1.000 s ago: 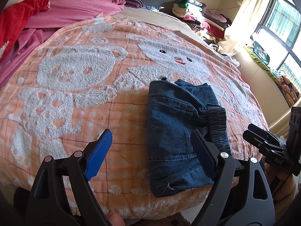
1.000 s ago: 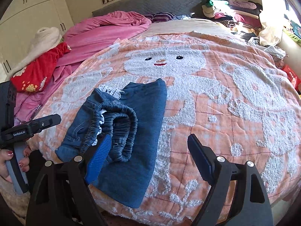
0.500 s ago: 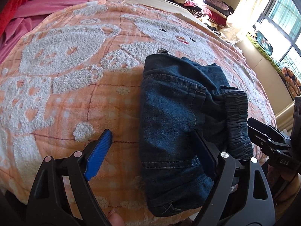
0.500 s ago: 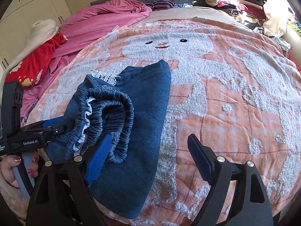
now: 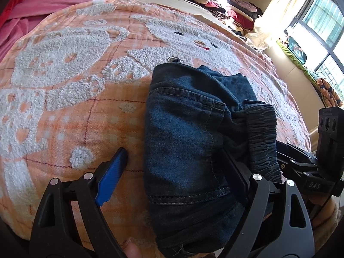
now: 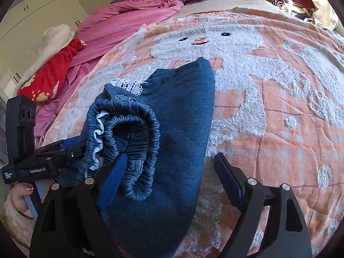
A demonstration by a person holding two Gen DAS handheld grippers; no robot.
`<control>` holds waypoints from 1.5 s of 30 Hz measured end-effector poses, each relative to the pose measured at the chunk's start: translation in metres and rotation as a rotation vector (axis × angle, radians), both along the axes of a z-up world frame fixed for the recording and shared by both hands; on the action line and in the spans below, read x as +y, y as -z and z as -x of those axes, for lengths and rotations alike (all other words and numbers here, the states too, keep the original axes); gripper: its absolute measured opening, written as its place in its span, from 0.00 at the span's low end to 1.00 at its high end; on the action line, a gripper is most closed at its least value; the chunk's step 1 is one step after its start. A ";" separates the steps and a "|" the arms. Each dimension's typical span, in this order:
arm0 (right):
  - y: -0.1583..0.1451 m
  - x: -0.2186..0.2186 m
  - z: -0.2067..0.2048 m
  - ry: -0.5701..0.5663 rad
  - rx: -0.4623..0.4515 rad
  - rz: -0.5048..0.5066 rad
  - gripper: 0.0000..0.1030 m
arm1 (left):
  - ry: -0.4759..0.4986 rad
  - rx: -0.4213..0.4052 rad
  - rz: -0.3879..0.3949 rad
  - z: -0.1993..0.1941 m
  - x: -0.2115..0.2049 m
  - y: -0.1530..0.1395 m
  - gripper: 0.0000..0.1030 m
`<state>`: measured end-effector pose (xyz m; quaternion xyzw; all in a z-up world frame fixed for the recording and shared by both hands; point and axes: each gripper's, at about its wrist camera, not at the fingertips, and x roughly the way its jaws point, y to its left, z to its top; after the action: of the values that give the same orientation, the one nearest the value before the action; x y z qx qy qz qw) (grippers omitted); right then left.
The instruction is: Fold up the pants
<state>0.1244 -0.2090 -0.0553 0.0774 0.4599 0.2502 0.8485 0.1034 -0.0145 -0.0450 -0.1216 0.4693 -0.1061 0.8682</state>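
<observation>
- On the blanket (image 5: 64, 111), near its front edge, sit the pants (image 5: 189, 142), already folded into a thick denim bundle. Everything below is placed relative to that bundle.
- Left gripper (image 5: 176, 167) straddles the bundle's near-left edge: blue finger on bare blanket left of the denim, the other finger over the denim. Fingers wide apart, nothing pinched. Looks like it's set up to bite that edge.
- Right gripper (image 6: 172, 165) comes in from the bundle's other side, also spread wide and holding nothing. Its blue finger is down by the elastic waistband (image 6: 137, 133), the other hangs over the blanket right of the denim.
- Best guess why both flank it: the waistband end is bunched up and rolled open, so the fold still wants tidying or one more turn, with one tool per side.
- A white lace trim (image 6: 129, 85) pokes out at the bundle's far end.
- Readable writing: "GenRobot.AI" on the left gripper's body as seen from the right camera, plus a tiny label that looks like "Data Innovation System", not sure. "DAS" shows on the right gripper in the left view.
- Behind the bundle, a pink quilt (image 6: 129, 21) is heaped up.
</observation>
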 end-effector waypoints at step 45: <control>-0.059 0.033 -0.075 -0.101 -0.223 0.028 0.27 | 0.011 -0.140 -0.019 -0.090 -0.014 -0.060 0.36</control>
<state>0.1990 -0.1757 0.0036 0.0141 0.3695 0.2934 0.8816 0.1929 -0.0280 0.0147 -0.1033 0.4091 -0.1146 0.8994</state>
